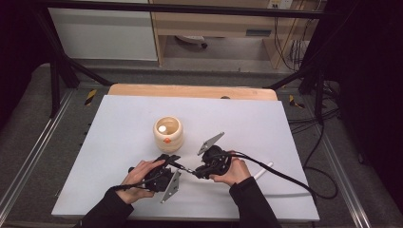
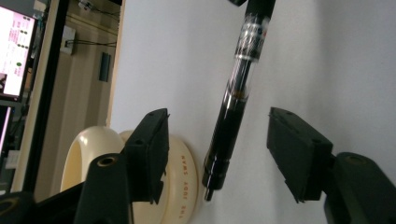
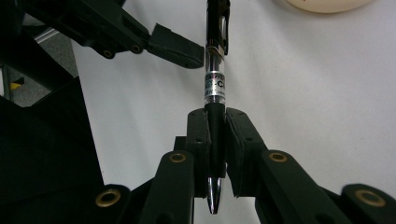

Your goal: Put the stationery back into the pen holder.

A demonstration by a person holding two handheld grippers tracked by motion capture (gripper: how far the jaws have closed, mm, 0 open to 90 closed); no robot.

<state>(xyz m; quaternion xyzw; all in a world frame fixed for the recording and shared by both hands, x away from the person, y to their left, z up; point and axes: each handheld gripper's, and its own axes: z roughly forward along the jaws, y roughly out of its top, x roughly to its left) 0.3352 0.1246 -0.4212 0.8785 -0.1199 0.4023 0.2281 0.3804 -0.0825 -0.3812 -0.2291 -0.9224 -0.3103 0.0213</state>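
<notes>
A black pen with a clear middle section (image 1: 187, 167) hangs level between my two grippers, just above the white table top (image 1: 119, 118). My right gripper (image 3: 216, 115) is shut on the pen (image 3: 215, 70) near its silver tip, which points back toward the camera. The clip end of the pen (image 2: 232, 107) reaches in between the jaws of my left gripper (image 2: 218, 116). Those jaws stand apart, with a gap on each side of the barrel. In the high view the left gripper (image 1: 175, 161) and the right gripper (image 1: 198, 172) face each other near the front of the table.
A cream ribbed cup (image 1: 167, 133) stands behind the grippers at mid-table, with something white inside and an orange mark on its front. A white tube (image 1: 263, 170) and a black cable lie to the right. A wooden edge runs along the far side.
</notes>
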